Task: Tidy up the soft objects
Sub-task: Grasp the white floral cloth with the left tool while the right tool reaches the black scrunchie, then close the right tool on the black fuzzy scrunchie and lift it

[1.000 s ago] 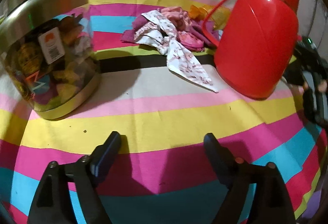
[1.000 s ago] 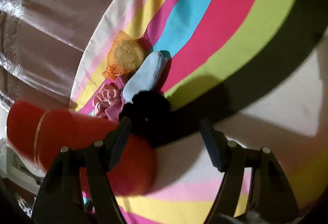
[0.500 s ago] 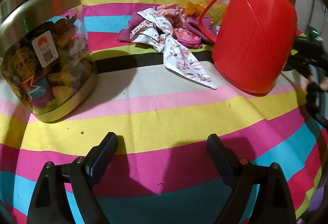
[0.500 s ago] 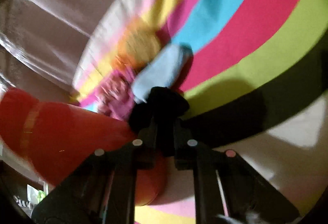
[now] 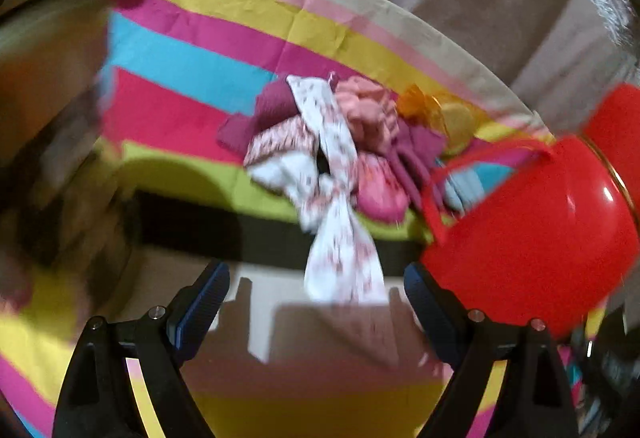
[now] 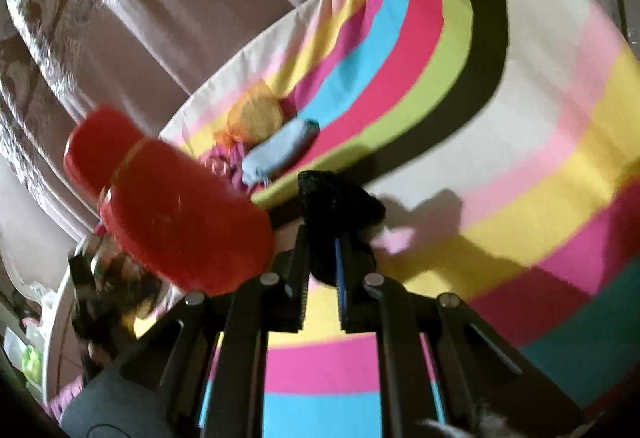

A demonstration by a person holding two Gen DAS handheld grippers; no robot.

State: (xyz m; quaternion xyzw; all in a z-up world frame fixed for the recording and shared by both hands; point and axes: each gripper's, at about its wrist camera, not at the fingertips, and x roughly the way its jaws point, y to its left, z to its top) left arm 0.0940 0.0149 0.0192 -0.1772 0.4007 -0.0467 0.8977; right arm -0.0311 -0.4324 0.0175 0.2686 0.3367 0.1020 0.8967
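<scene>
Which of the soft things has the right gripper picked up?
The black fuzzy piece, pinched in the shut right gripper. The white floral cloth, blue pad and pink pieces lie on the tablecloth.

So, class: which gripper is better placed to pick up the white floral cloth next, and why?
Left. The left gripper is open and empty, with the cloth lying just ahead between its fingers. The right gripper is shut on a black soft item.

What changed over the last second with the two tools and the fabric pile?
The right tool closed on the black soft item and lifted it off the cloth. The left tool, open and empty, moved closer to the fabric pile. The pile and red flask stayed put.
</scene>
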